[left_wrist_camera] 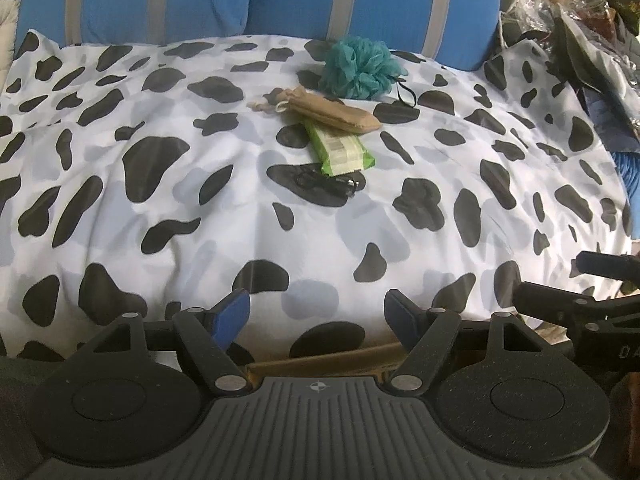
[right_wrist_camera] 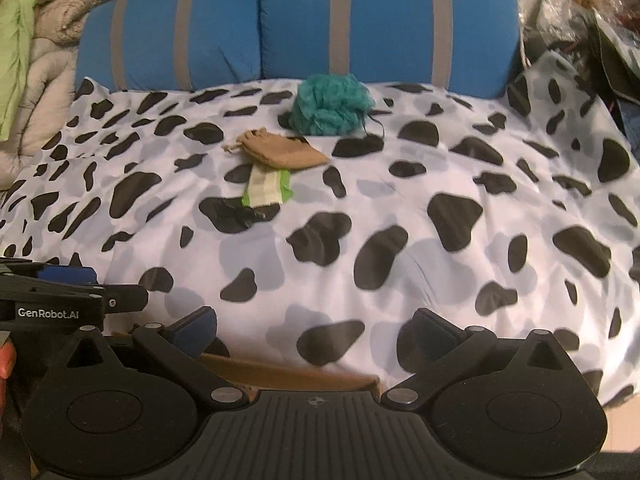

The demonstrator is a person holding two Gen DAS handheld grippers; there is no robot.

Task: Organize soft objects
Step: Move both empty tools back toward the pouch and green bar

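Bed under a white cover with black and grey cow blotches; cloth rumpled, soft folds all over. Two blue pillows with grey stripes along the far edge. Beige quilt and green cloth heaped past the far left corner; plastic bags and dark clutter off the far right corner.

Soft things sit in a short row near the far edge, about mid-width: teal pouf nearest the pillows, tan pouch just in front of it, its end lying over a green packet. A black cord on a black blotch touches the packet's near end.

My left gripper hangs over the near edge, jaws well apart, nothing between them. Right gripper beside it, jaws likewise spread and empty. A brown strip shows under the near edge; I can't tell what it is.
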